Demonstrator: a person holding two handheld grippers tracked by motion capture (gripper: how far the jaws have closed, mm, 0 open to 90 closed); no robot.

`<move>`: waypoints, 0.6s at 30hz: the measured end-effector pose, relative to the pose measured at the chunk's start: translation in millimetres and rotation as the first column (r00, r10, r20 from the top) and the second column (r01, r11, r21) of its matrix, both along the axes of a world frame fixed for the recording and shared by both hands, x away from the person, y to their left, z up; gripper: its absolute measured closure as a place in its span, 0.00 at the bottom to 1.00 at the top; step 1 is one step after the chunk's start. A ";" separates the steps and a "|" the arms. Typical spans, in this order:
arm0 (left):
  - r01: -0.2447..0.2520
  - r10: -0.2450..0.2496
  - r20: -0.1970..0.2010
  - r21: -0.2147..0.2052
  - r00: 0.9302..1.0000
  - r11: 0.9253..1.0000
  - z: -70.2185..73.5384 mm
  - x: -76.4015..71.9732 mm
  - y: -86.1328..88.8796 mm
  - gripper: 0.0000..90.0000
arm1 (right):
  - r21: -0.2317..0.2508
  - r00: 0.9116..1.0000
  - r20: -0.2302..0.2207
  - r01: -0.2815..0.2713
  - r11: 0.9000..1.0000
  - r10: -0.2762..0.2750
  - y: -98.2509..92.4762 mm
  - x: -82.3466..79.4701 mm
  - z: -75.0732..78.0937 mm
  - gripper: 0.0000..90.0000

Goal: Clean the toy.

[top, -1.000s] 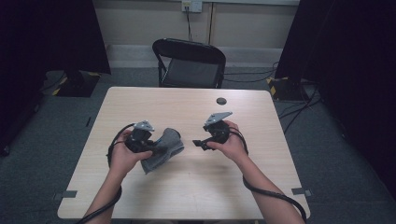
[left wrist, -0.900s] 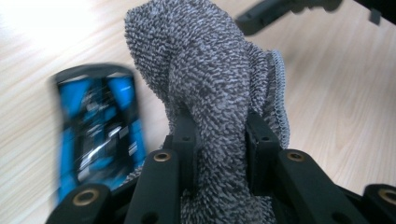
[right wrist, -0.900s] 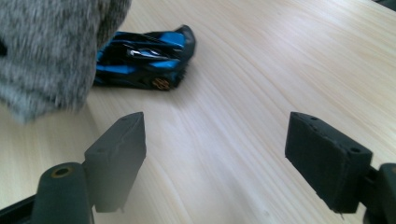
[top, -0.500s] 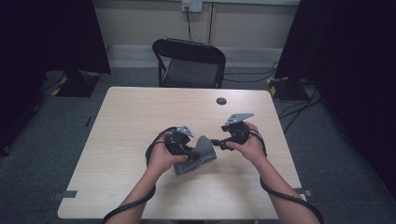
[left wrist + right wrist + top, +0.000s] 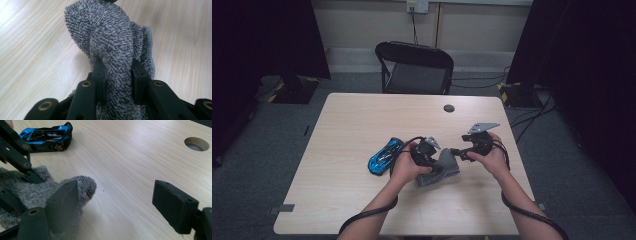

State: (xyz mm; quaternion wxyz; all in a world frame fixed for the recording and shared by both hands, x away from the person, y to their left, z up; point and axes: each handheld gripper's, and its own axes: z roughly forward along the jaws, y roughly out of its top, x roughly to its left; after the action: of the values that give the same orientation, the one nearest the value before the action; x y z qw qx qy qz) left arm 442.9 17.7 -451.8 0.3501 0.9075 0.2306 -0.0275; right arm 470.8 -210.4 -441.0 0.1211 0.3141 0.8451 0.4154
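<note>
Left gripper view: the left hand-held gripper [image 5: 117,75] pinches a bunched grey cloth [image 5: 112,42], though its jaws have just been opening a little, so the cloth could slip out onto the table [image 5: 352,120]. The right hand-held gripper [image 5: 115,200] gapes wide, holding nothing, with the cloth's edge by one jaw. Both hands meet low over the table. A blue toy car [image 5: 384,156] sits just beside the left hand-held gripper.
</note>
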 end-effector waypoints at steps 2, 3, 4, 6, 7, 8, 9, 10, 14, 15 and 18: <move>0.021 -0.021 0.020 -0.008 1.000 1.000 -2.4 -0.4 -4.6 0.68 | 0.011 1.000 -0.002 0.002 1.000 -0.002 -2.4 -2.1 -0.3 0.22; 0.043 -0.043 0.026 0.008 0.999 0.999 -2.9 -2.4 -6.5 0.68 | 0.010 1.000 -0.004 -0.001 1.000 0.001 -2.6 -2.6 -0.3 0.22; 0.043 -0.043 0.026 0.008 0.999 0.999 -2.9 -2.4 -6.5 0.66 | 0.006 1.000 -0.007 -0.004 1.000 0.004 -2.3 -3.5 -0.2 0.22; 0.037 -0.037 0.053 0.001 0.998 0.999 -2.3 -4.2 -4.4 0.58 | 0.010 1.000 -0.005 -0.010 1.000 0.010 -1.4 -4.5 0.1 0.23; 0.039 -0.039 0.068 -0.004 0.997 0.999 -1.5 -4.1 -2.4 0.51 | 0.011 1.000 -0.004 -0.014 1.000 0.014 -0.3 -5.3 0.6 0.22; 0.039 -0.039 0.068 -0.004 0.997 0.999 -1.5 -4.1 -2.4 0.48 | 0.011 1.000 -0.004 -0.014 1.000 0.014 -0.3 -5.3 0.6 0.22; 0.035 -0.035 0.071 -0.007 0.997 0.999 0.3 -4.6 0.4 0.48 | 0.013 1.000 -0.003 -0.016 1.000 0.016 0.6 -5.7 1.0 0.22; 0.028 -0.027 0.071 -0.009 0.997 1.000 1.7 -5.1 2.6 0.46 | 0.017 1.000 -0.001 -0.024 1.000 0.024 2.2 -6.2 1.5 0.22; 0.007 -0.004 0.098 -0.030 0.995 1.000 8.7 -6.8 15.4 0.39 | 0.031 0.998 0.009 -0.065 0.997 0.065 11.2 -10.4 3.3 0.23; -0.013 0.018 0.105 -0.045 0.994 0.999 12.8 -7.8 24.7 0.39 | 0.031 0.997 0.010 -0.075 0.997 0.075 13.3 -11.6 3.3 0.23; -0.065 0.072 0.117 -0.066 0.991 0.996 18.1 -9.2 43.3 0.39 | 0.027 0.993 0.011 -0.118 0.993 0.118 22.4 -16.2 2.1 0.24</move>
State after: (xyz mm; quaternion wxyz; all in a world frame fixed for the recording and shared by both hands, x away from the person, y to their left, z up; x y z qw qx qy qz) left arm 433.7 61.0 -433.7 0.3918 0.8878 0.2395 0.0315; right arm 454.6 -188.0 -439.0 0.0960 0.2632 0.8557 0.4350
